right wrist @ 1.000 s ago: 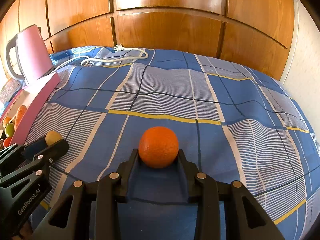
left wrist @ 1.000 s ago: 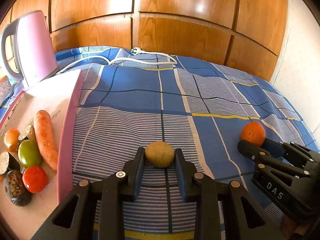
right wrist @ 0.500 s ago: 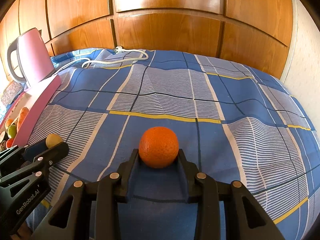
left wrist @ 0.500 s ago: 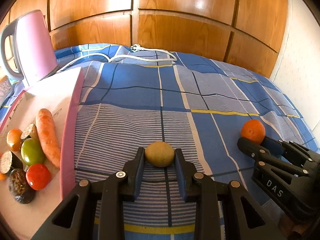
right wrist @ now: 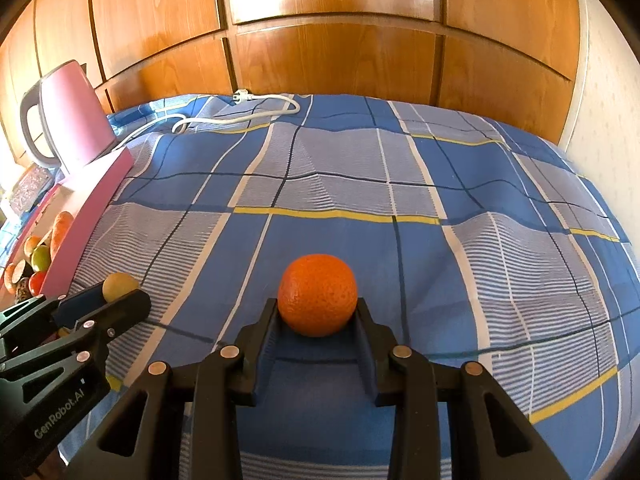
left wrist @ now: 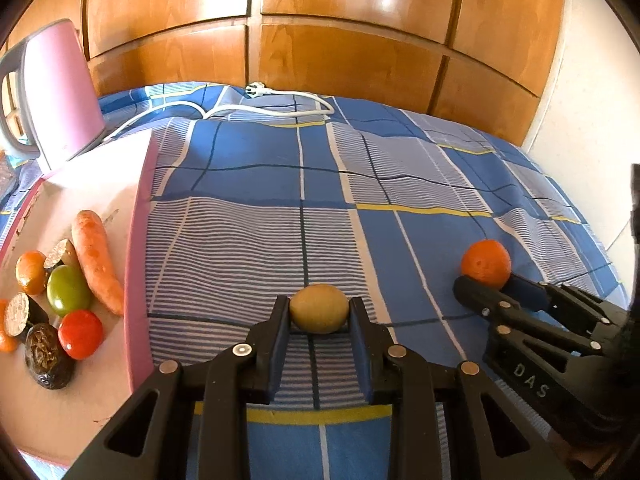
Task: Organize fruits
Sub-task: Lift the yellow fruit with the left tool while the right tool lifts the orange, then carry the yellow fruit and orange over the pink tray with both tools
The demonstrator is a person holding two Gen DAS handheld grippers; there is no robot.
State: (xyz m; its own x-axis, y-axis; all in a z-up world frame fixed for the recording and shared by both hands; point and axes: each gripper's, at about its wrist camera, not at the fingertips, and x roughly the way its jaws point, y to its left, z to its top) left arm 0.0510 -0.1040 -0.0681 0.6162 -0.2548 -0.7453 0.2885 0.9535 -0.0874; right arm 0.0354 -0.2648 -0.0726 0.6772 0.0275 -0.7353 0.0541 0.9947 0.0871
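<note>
My left gripper is shut on a small yellow-brown fruit and holds it above the blue plaid cloth. My right gripper is shut on an orange, also above the cloth. In the left wrist view the orange and right gripper sit to the right. In the right wrist view the yellow-brown fruit and left gripper sit at the left. A pink-rimmed tray at the left holds a carrot, a green fruit, a red tomato and several other pieces.
A pink kettle stands at the tray's far end. A white power cord with plug lies along the back of the cloth. Wooden panelling rises behind. A white wall is at the right.
Both grippers have risen a little with their fruits still held. The view tilts slightly; the tray contents look further below.
</note>
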